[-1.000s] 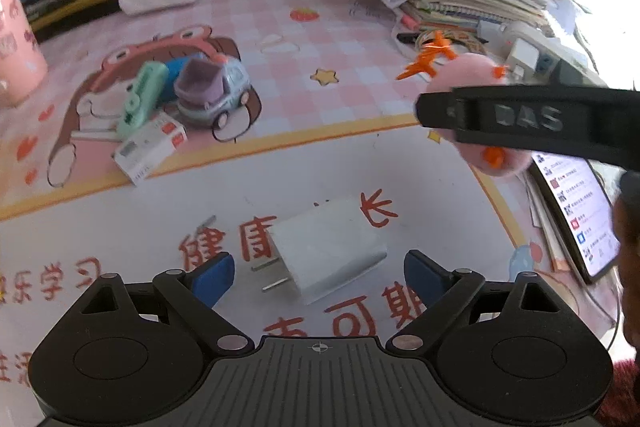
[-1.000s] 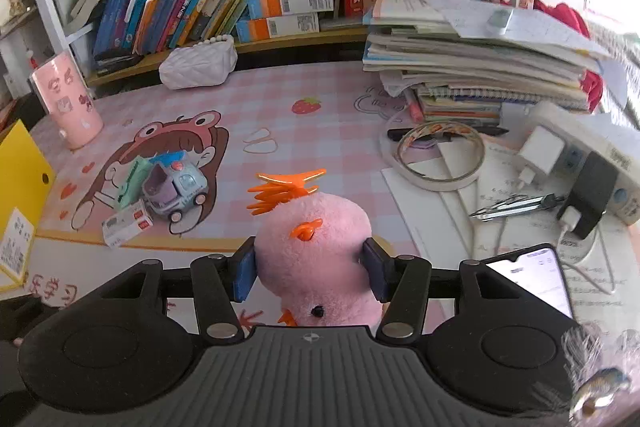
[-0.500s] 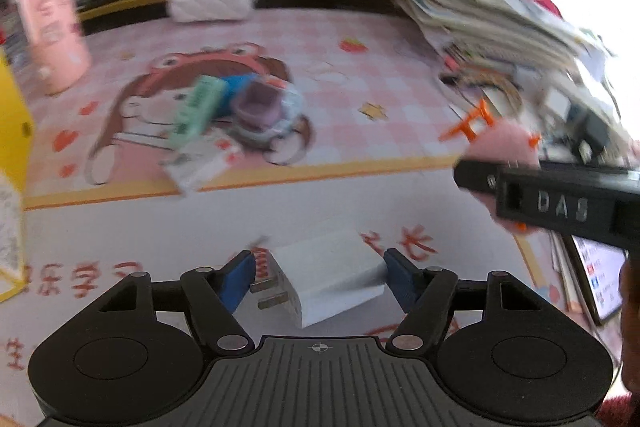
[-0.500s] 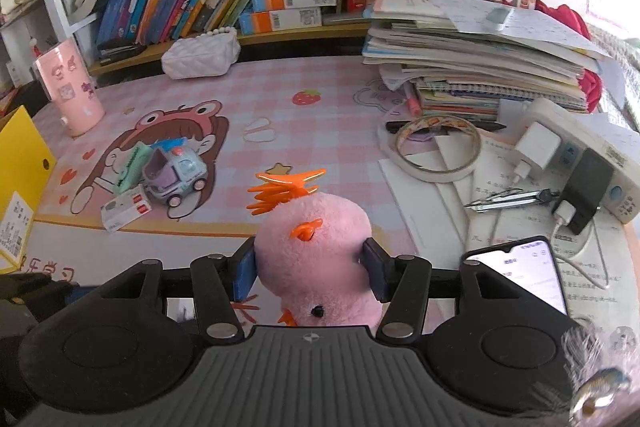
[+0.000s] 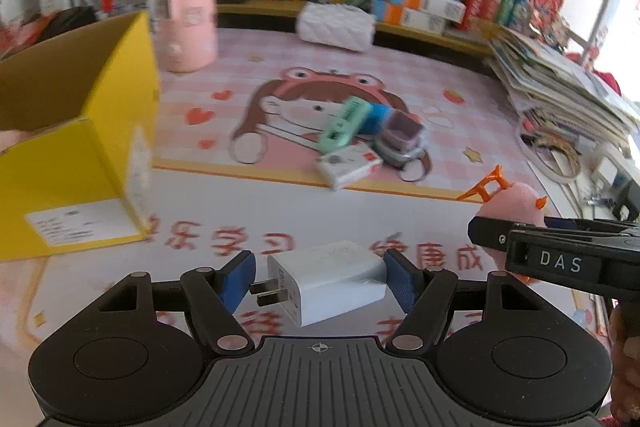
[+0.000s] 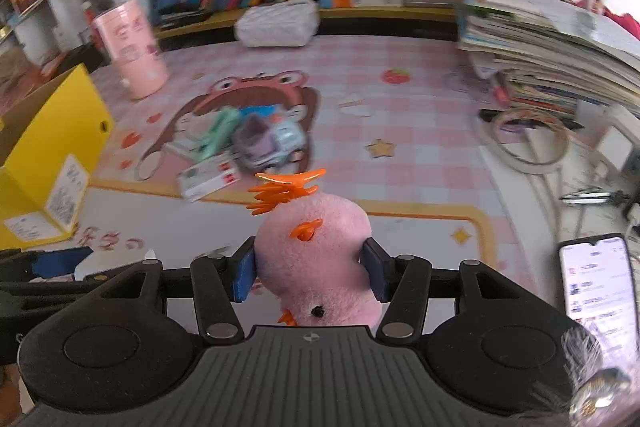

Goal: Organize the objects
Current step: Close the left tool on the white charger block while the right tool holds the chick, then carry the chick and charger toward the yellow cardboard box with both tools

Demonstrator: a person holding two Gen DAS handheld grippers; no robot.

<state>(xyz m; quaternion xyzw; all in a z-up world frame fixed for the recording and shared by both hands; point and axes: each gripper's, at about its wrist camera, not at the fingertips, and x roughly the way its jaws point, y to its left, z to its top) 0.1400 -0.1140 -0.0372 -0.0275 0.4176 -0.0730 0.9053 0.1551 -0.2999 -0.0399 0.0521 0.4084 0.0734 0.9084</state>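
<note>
A white wall charger (image 5: 328, 279) hangs between the blue pads of my left gripper (image 5: 318, 282). Its prongs press the left pad and its body presses the right pad, so the gripper is shut on it above the desk mat. An open yellow cardboard box (image 5: 80, 155) stands to the left of it. My right gripper (image 6: 310, 275) is shut on a pink plush toy (image 6: 316, 247) with orange feet. In the left wrist view that toy (image 5: 516, 203) and the right gripper's side show at the right edge.
On the pink mat lie a toy car (image 5: 400, 139), a green case (image 5: 344, 123) and a small white box (image 5: 348, 167). A pink cup (image 5: 188, 15) and a white pouch (image 5: 336, 27) stand at the back. Piled books (image 6: 540, 39), a tape ring (image 6: 528, 143) and a phone (image 6: 596, 283) fill the right.
The left jaws closed from wide apart onto the charger, which left the desk and swung left until the yellow box came into view. The right gripper carried the plush toy leftward.
</note>
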